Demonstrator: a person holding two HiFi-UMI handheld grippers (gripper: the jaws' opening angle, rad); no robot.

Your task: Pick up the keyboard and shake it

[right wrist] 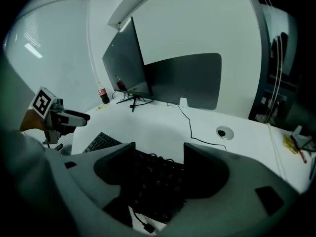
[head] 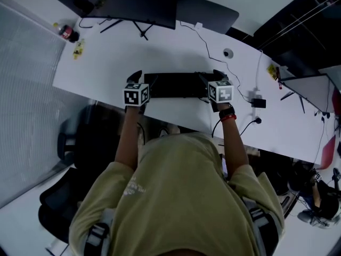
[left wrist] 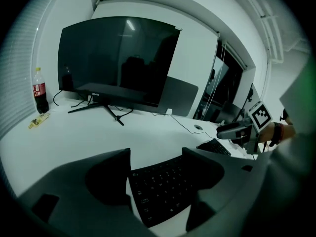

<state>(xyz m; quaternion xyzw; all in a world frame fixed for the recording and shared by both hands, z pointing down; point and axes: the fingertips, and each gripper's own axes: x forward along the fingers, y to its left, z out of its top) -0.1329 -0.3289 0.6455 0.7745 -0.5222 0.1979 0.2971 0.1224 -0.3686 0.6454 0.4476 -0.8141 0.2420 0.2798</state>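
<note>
Your left gripper point(left wrist: 156, 158) and right gripper point(right wrist: 159, 153) both stand wide, each straddling one end of the keyboard point(head: 176, 84) lying on the desk point(head: 117, 57). The corner bottle point(head: 67, 33) holds dark liquid.

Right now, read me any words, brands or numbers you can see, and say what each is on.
Nothing reads clearly.
Bottle red label: too small.
Monitor bezel logo: blurred.
Keyboard key legends: too small.
Shirt chest print: blurred.
</note>
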